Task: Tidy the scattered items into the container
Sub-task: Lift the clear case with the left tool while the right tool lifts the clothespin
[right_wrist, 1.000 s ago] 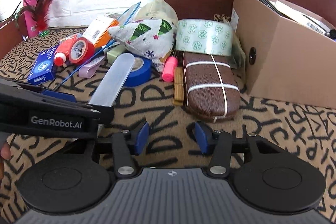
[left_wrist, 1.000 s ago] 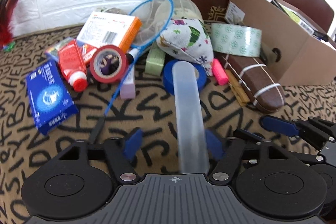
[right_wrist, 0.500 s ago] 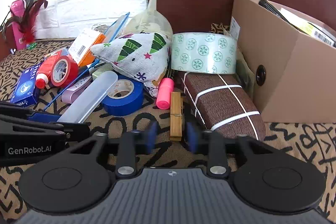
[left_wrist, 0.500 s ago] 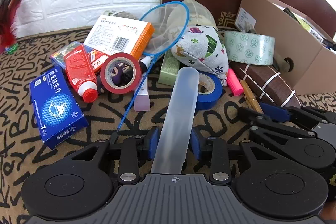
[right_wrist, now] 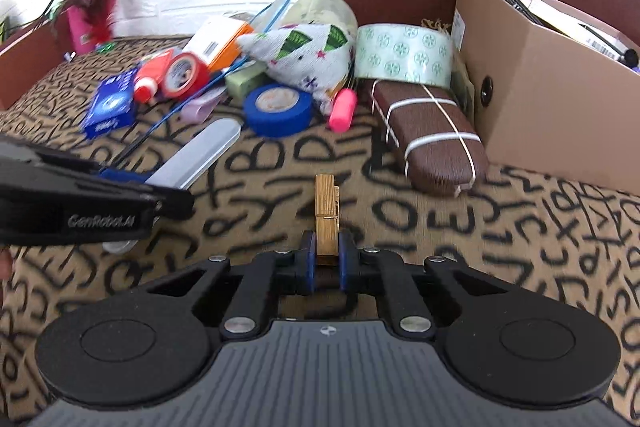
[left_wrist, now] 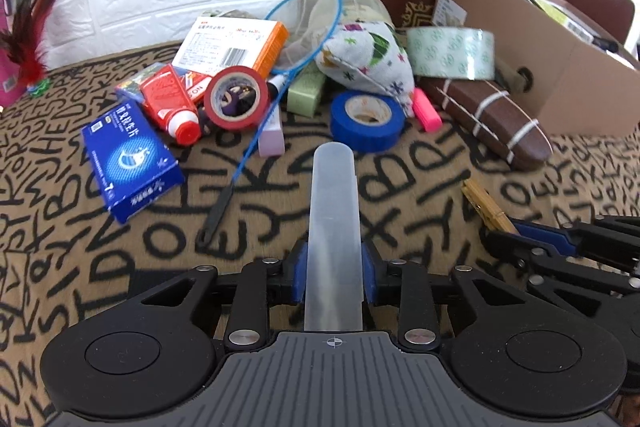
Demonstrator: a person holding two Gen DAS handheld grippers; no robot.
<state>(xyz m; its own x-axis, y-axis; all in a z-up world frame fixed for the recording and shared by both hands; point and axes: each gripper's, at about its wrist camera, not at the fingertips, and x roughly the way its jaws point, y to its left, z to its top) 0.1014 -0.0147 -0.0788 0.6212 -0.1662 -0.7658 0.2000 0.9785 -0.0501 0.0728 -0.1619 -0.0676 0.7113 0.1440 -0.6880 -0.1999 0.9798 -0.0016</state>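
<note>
Both tools are now lifting away from the pile, left tool (left_wrist: 334, 267) clenching the translucent case (left_wrist: 333, 211), right tool (right_wrist: 325, 259) clenching the wooden clothespin (right_wrist: 327, 215), ready for the cardboard box (right_wrist: 552, 115).

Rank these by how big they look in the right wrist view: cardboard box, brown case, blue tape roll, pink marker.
1. cardboard box
2. brown case
3. blue tape roll
4. pink marker
All lie at a similar depth, so nearness hardly skews this.

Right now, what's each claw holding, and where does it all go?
Left gripper shut on frosted plastic case. Right gripper shut on wooden clothespin. Cardboard box right, open. Brown case lies before it.
</note>
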